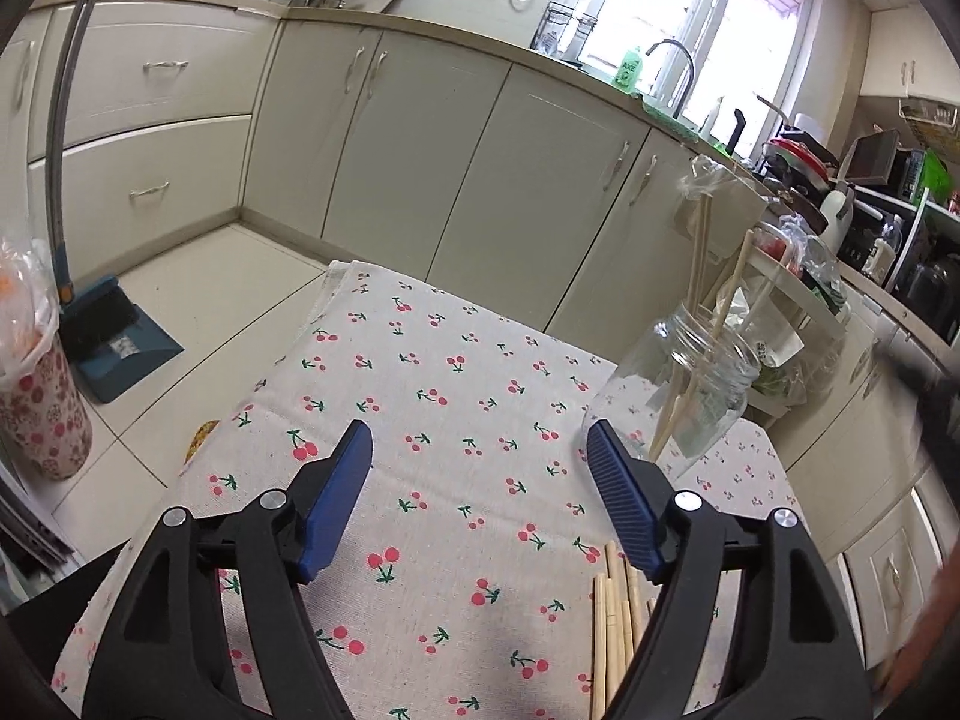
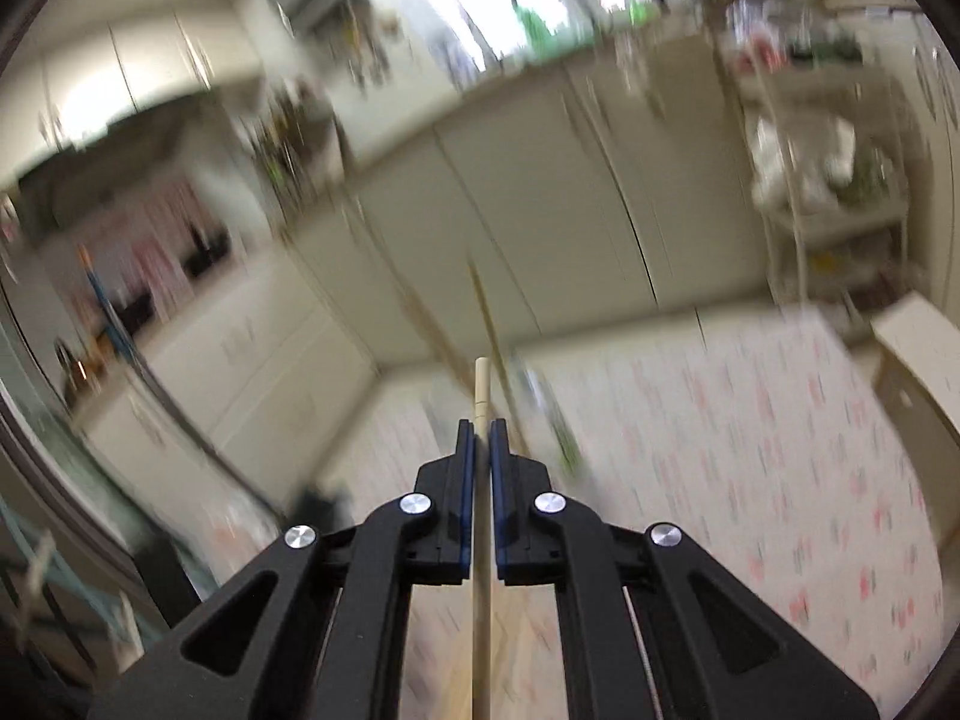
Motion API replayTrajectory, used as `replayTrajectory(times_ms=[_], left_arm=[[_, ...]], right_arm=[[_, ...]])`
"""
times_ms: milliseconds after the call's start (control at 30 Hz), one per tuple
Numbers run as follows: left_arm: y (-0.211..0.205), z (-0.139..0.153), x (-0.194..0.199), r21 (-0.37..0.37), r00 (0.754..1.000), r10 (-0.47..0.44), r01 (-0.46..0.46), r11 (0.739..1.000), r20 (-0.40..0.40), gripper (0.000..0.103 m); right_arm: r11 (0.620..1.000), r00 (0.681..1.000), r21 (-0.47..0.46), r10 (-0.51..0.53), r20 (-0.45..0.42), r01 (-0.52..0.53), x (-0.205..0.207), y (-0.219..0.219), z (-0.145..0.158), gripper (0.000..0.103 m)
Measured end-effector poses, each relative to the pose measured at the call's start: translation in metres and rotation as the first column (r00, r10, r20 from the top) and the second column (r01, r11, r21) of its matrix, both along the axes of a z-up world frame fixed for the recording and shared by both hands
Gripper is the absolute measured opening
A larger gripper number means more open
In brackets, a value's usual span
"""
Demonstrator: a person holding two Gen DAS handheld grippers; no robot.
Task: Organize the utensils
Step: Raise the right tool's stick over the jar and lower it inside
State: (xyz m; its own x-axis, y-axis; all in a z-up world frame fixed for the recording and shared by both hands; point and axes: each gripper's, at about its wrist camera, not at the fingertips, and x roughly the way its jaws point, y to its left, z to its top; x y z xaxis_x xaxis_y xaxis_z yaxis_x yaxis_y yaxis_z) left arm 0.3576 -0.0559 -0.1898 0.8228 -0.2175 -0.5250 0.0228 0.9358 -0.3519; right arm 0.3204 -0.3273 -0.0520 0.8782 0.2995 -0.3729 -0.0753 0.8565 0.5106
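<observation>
While the right wrist view is motion-blurred, the layout reads fine: cherry-print tablecloth (image 1: 432, 420) fills the left view, kitchen cabinets (image 1: 480, 168) behind it. Glass jar (image 1: 702, 384) stands at 3 o'clock on the cloth, several chopsticks already upright in it. Loose chopstick pile (image 1: 612, 630) lies at 5 o'clock, partly under the left tool's arm. Left gripper (image 1: 480, 450) hovers over the cloth with jaws spread wide, holding nothing. Right gripper (image 2: 481, 432) is clamped on a single chopstick (image 2: 481, 384), which runs lengthwise between the pads, with its tip poking out at 12 o'clock.

Likely step: carrying one stick to the jar. Jar isn't clearly identifiable in the right view because of blur. Next move probably needs the stick tipped vertical, its end lined up over the jar mouth, then released. Risk: knocking the sticks already in there.
</observation>
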Motion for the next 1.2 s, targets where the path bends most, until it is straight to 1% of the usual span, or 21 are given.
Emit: replayTrajectory(times_ms=[67,133,233,300,400,533,733,933,1200], left_arm=[[-0.003,0.001,0.001,0.004,1.000,-0.004,0.004,1.000,0.001,0.071],[-0.003,0.000,0.002,-0.003,1.000,-0.004,0.004,1.000,-0.003,0.071],[-0.003,0.001,0.003,-0.015,1.000,0.000,-0.001,1.000,-0.010,0.072],[-0.002,0.000,0.005,-0.022,1.000,0.002,-0.002,1.000,-0.013,0.072],[-0.003,-0.001,0.007,-0.030,1.000,-0.006,0.005,1.000,-0.022,0.072],[-0.003,-0.002,0.009,-0.038,0.999,-0.015,0.014,0.999,-0.032,0.073],[-0.003,-0.004,0.012,-0.050,0.999,-0.021,0.019,0.999,-0.042,0.074],[-0.002,-0.004,0.012,-0.052,0.999,-0.019,0.017,0.999,-0.047,0.075],[0.000,-0.005,0.012,-0.058,0.999,-0.014,0.011,0.998,-0.050,0.076]], right_arm=[[0.999,0.996,0.034,-0.043,0.084,0.040,0.013,0.000,0.016,0.006],[0.994,0.986,0.066,-0.094,0.138,0.085,0.032,0.000,0.024,0.006],[0.983,0.978,0.116,-0.154,0.139,0.139,0.066,-0.003,0.019,0.006],[0.972,0.968,0.133,-0.209,0.135,0.191,0.085,-0.006,0.013,0.006],[0.961,0.955,0.134,-0.261,0.138,0.243,0.100,-0.009,0.008,0.006],[0.949,0.940,0.103,-0.310,0.144,0.297,0.116,-0.009,0.001,0.006],[0.942,0.930,0.049,-0.335,0.152,0.331,0.127,-0.004,-0.004,0.006],[0.951,0.942,-0.037,-0.299,0.153,0.308,0.127,0.010,-0.010,0.006],[0.961,0.954,-0.067,-0.255,0.156,0.268,0.115,0.016,-0.011,0.006]])
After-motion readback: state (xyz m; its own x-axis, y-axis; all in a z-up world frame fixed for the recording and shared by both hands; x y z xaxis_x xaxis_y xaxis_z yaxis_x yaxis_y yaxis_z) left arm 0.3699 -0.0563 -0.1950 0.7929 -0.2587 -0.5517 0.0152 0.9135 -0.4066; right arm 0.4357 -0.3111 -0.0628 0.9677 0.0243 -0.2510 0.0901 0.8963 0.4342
